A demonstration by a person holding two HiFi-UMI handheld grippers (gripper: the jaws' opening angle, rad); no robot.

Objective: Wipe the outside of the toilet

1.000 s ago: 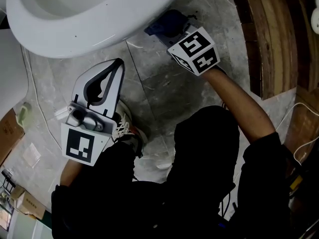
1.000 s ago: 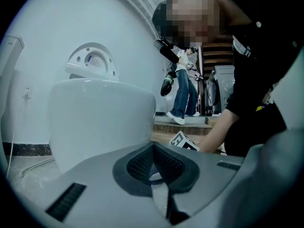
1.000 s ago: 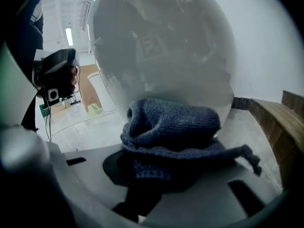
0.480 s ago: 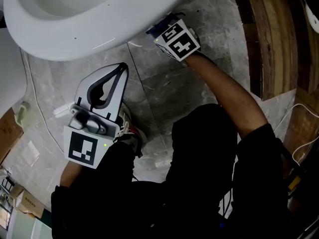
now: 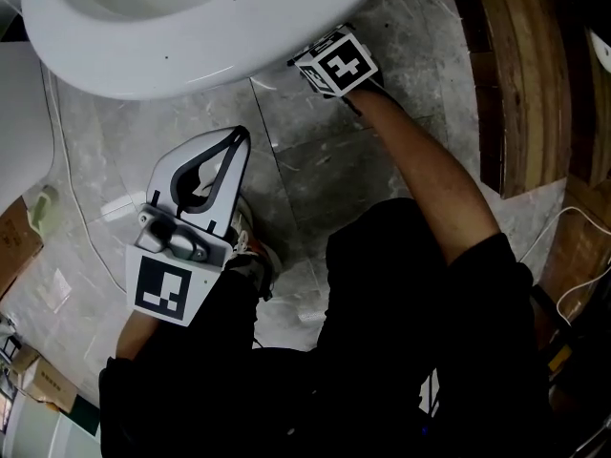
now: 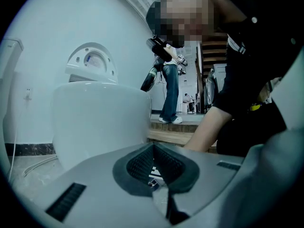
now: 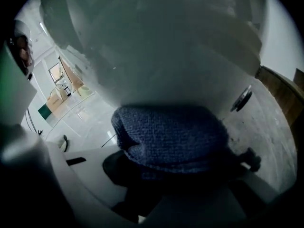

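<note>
right tongs (image 7: 173, 172) clenched on a blue cloth (image 7: 171, 137), pressed against the outside of the white toilet (image 5: 191, 36) bowl, under its rim; left tongs (image 5: 232, 139) closed, empty, well apart above the grey floor (image 5: 315, 160)

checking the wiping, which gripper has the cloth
The right gripper: shut on the blue cloth against the toilet. The left gripper is shut on nothing, apart from the toilet.
</note>
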